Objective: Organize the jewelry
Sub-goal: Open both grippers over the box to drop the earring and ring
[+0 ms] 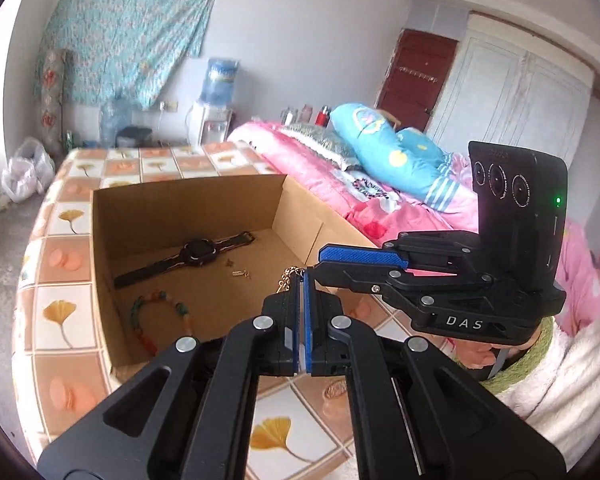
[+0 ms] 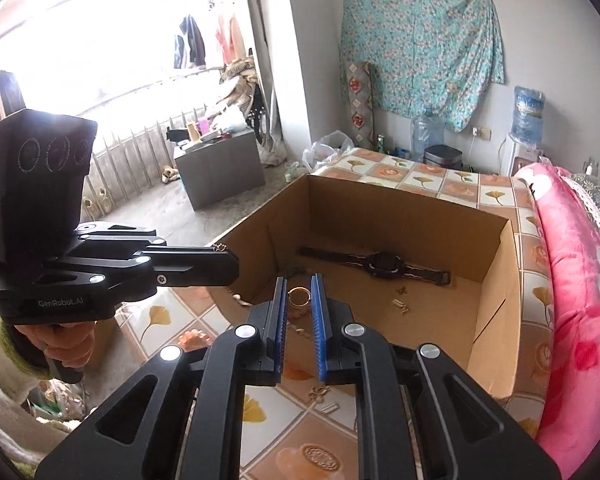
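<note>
The left gripper (image 1: 302,276) has its blue pads pressed flat together, pinching a gold chain (image 1: 287,278) whose links bunch at the fingertips and hang just over the near right edge of the cardboard box (image 1: 100,240). It points forward and downward over the tiled table (image 1: 60,312); in the right wrist view its closed tips (image 2: 226,258) reach in level from the left, a hand (image 2: 62,350) in a fluffy white sleeve with a green cuff (image 2: 4,344) wrapped round the handle below.

The right gripper (image 2: 299,282) stands a narrow gap apart, with a gold ring (image 2: 299,296) between the pads near their tips; whether the pads actually press on it cannot be told. It also tilts downward, over the box's near wall. From the left wrist view it (image 1: 320,262) comes in sideways from the right, tips just beside the left tips.

Inside the box lie a black watch (image 1: 198,254), a bead bracelet (image 1: 160,312) and small gold earrings (image 1: 240,273). More small gold pieces (image 2: 320,394) lie on the table in front of the box
</note>
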`<move>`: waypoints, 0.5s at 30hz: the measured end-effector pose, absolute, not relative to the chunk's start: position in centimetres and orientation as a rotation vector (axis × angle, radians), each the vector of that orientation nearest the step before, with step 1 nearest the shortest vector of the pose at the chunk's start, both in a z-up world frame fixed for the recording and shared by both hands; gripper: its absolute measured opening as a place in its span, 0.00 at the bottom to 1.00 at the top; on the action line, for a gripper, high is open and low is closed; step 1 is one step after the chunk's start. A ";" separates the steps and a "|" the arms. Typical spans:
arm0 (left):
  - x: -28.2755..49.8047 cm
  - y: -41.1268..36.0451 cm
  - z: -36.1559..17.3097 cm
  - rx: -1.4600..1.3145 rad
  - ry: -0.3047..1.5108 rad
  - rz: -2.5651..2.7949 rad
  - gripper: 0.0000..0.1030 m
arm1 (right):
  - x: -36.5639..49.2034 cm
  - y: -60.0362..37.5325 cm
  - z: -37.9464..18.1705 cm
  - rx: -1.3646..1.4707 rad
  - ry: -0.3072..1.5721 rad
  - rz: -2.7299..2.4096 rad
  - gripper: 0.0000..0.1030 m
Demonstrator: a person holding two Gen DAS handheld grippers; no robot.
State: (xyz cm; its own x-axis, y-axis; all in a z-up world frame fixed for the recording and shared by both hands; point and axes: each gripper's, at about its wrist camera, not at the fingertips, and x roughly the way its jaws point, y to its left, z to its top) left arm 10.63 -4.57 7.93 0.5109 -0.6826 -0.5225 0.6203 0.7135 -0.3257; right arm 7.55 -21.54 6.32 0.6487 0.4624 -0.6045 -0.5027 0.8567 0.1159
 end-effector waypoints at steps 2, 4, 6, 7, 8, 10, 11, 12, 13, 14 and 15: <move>13.9 -5.3 7.2 -0.132 0.775 -0.787 0.01 | 10.8 -22.1 5.5 -0.048 0.769 0.521 0.12; 17.1 -5.8 6.0 -0.173 0.877 -0.806 0.01 | 13.9 -22.6 4.1 -0.016 0.864 0.498 0.12; 20.2 -6.4 4.4 -0.215 0.987 -0.791 0.01 | 16.5 -23.2 2.6 0.029 0.949 0.499 0.12; 21.4 -6.9 3.6 -0.215 1.028 -0.780 0.01 | 17.6 -23.5 1.8 0.031 0.991 0.479 0.12; 21.9 -7.3 2.9 -0.203 1.054 -0.752 0.01 | 18.3 -23.7 1.1 0.026 1.017 0.465 0.12; 23.4 -8.0 1.6 -0.174 1.125 -0.701 0.12 | 19.1 -23.9 0.2 0.032 1.041 0.450 0.13; 23.8 -8.0 1.2 -0.175 1.140 -0.688 0.20 | 19.4 -24.0 0.0 0.039 1.048 0.455 0.13; 24.0 -8.1 1.0 -0.175 1.145 -0.681 0.25 | 20.0 -24.3 0.0 0.044 1.047 0.458 0.18; 24.1 -8.1 0.9 -0.170 1.144 -0.680 0.33 | 20.2 -24.6 -0.1 0.049 1.040 0.452 0.23; 24.3 -8.2 1.1 -0.167 1.140 -0.678 0.38 | 20.4 -24.8 0.0 0.052 1.029 0.452 0.31; 24.4 -8.2 1.1 -0.164 1.134 -0.678 0.39 | 20.4 -25.0 0.1 0.057 1.014 0.452 0.34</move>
State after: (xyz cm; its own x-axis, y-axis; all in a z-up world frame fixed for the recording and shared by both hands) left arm 24.36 -8.19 1.10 0.2489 -0.5748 -0.7795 0.4145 0.7906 -0.4506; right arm 20.38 -25.00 0.09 0.4444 0.3904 -0.8063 -0.3385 0.9065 0.2524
